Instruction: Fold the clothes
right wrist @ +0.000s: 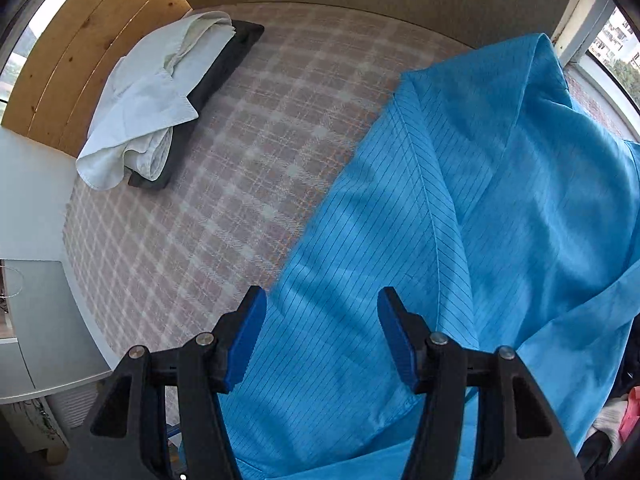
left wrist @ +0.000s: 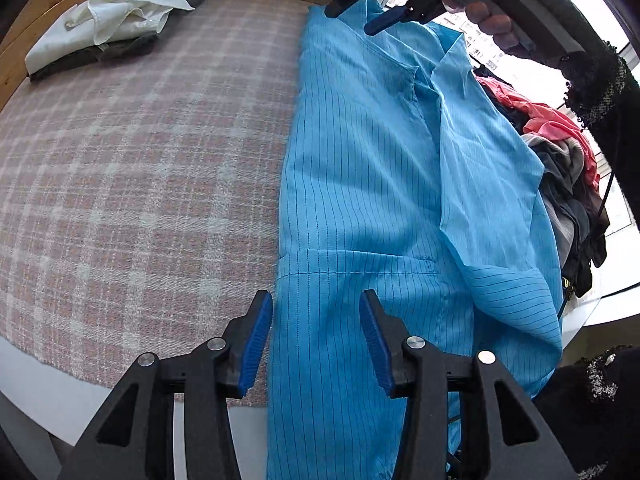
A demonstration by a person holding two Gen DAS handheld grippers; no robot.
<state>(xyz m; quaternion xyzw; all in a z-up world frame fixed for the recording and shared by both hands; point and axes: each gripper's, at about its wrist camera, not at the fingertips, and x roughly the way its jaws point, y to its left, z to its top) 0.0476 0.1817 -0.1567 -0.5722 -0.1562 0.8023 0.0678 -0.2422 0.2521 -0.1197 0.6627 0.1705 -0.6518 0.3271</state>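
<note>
A bright blue pinstriped garment lies lengthwise on the plaid-covered table, its right side folded over itself. My left gripper is open and empty, hovering over the garment's left edge near a horizontal seam. The right gripper shows at the top of the left wrist view, open over the garment's far end. In the right wrist view the same garment fills the right half, and my right gripper is open and empty just above the cloth.
A stack of a white shirt on dark folded clothes sits at the far left corner; it also shows in the right wrist view. A heap of red, grey and black clothes lies right of the garment. The table's white edge is near me.
</note>
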